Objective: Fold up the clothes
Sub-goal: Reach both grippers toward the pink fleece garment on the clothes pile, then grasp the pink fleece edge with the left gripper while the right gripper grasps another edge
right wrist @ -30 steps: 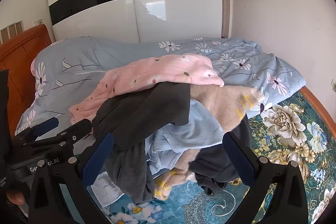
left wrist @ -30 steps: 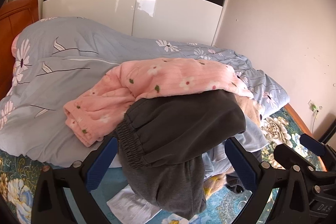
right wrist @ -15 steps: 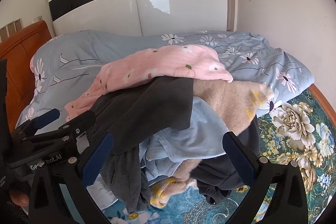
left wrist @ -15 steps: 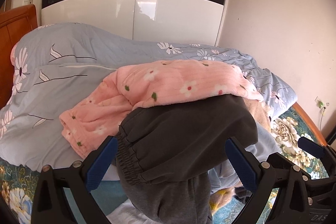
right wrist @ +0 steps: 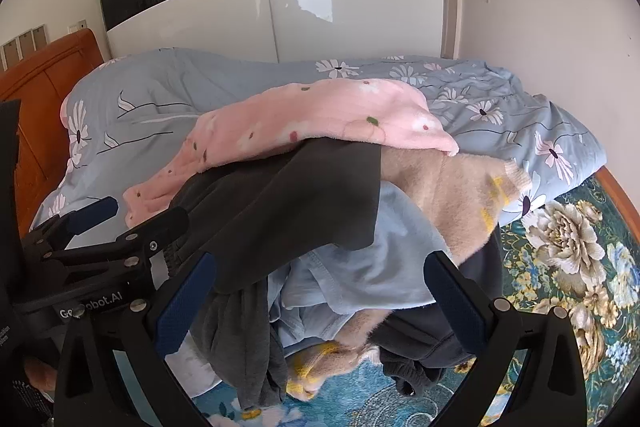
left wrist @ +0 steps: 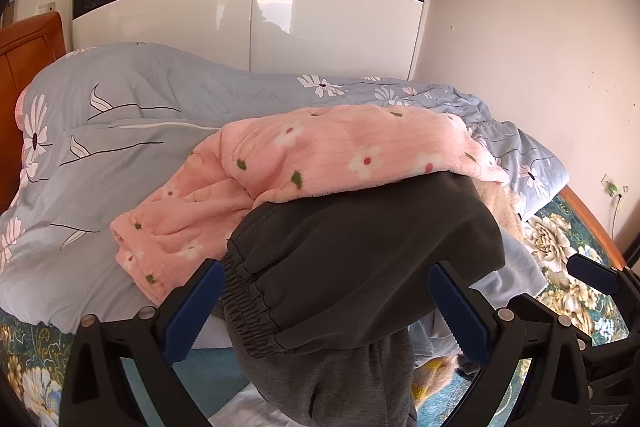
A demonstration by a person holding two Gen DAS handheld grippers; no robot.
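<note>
A heap of clothes lies on the bed. Dark grey sweatpants (left wrist: 360,267) with an elastic waistband hang off its near side, also in the right wrist view (right wrist: 288,203). A pink flowered fleece garment (left wrist: 328,155) lies on top (right wrist: 320,123). A light blue garment (right wrist: 380,259), a tan fuzzy sweater (right wrist: 444,195) and a dark garment (right wrist: 424,339) sit to the right. My left gripper (left wrist: 326,311) is open, its fingers either side of the sweatpants waistband. My right gripper (right wrist: 320,301) is open in front of the blue garment.
A blue-grey flowered duvet (left wrist: 132,131) covers the far half of the bed. A teal flowered sheet (right wrist: 568,247) shows at the right. An orange wooden headboard (left wrist: 28,55) stands left, a white wardrobe (left wrist: 256,15) behind, a wall at the right.
Both grippers have moved closer to the heap; the sweatpants now fill more of the left wrist view. Both stay open, and the clothes have not shifted.
</note>
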